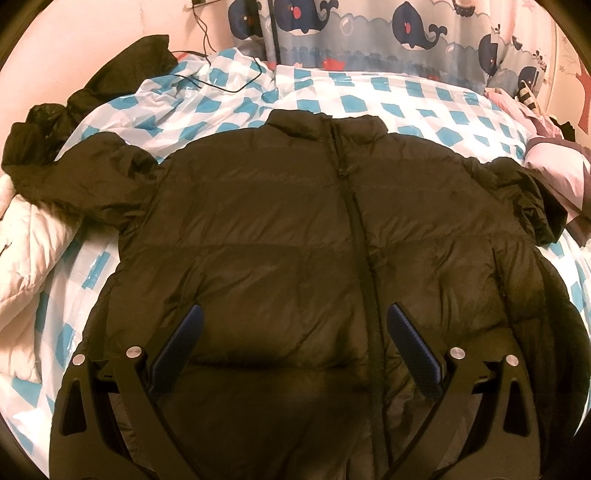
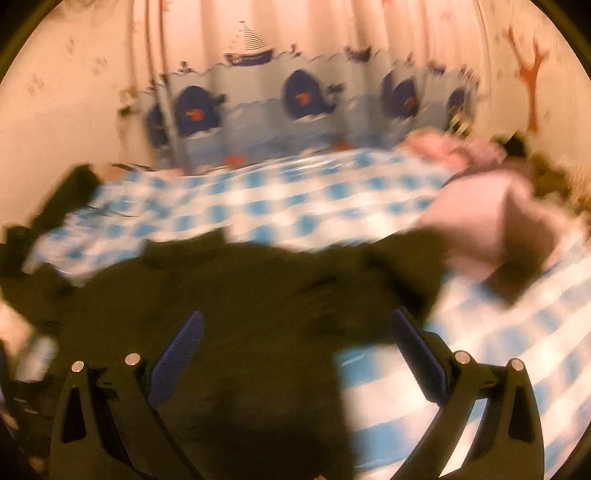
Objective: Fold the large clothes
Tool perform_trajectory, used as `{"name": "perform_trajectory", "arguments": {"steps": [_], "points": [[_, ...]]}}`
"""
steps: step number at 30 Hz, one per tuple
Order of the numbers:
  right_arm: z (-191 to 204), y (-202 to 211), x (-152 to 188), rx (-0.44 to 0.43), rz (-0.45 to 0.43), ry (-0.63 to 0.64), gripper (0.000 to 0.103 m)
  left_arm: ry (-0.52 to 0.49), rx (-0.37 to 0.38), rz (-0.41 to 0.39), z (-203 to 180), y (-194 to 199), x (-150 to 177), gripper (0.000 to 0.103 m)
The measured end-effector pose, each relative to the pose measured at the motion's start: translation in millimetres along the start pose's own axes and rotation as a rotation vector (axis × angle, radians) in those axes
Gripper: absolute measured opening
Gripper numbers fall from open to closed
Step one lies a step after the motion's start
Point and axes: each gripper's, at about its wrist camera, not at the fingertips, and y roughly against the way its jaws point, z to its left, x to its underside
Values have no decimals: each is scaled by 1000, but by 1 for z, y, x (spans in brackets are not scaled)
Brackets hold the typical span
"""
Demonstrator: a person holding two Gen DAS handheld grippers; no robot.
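A dark olive puffer jacket [image 1: 295,221] lies flat, front up and zipped, on a blue-and-white checked bed cover [image 1: 424,99], collar away from me and sleeves spread to both sides. My left gripper [image 1: 295,314] is open and empty, hovering over the jacket's lower front near the hem. The right wrist view is motion-blurred. It shows the jacket [image 2: 240,295] from its right side. My right gripper [image 2: 295,321] is open and empty above the jacket's right edge, where it meets the bed cover [image 2: 480,350].
A white quilted garment [image 1: 26,251] and another dark garment [image 1: 74,103] lie at the left of the bed. Pink bedding [image 1: 554,162] [image 2: 491,225] is piled at the right. A whale-print curtain [image 1: 369,33] hangs behind. A black cable [image 1: 221,81] lies on the far cover.
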Motion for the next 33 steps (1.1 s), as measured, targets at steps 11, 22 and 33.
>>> {"name": "perform_trajectory", "arguments": {"steps": [11,22,33], "points": [[-67,-154,-67,284,233,447,97,21,-5,47,1,-17,-1,95],[-110,-244,-52,347,425,376,16,8,-23,73,0,-27,0,95],[-306,-105,34,55,168,-713,17,-10,-25,89,-9,-31,4,95]]}}
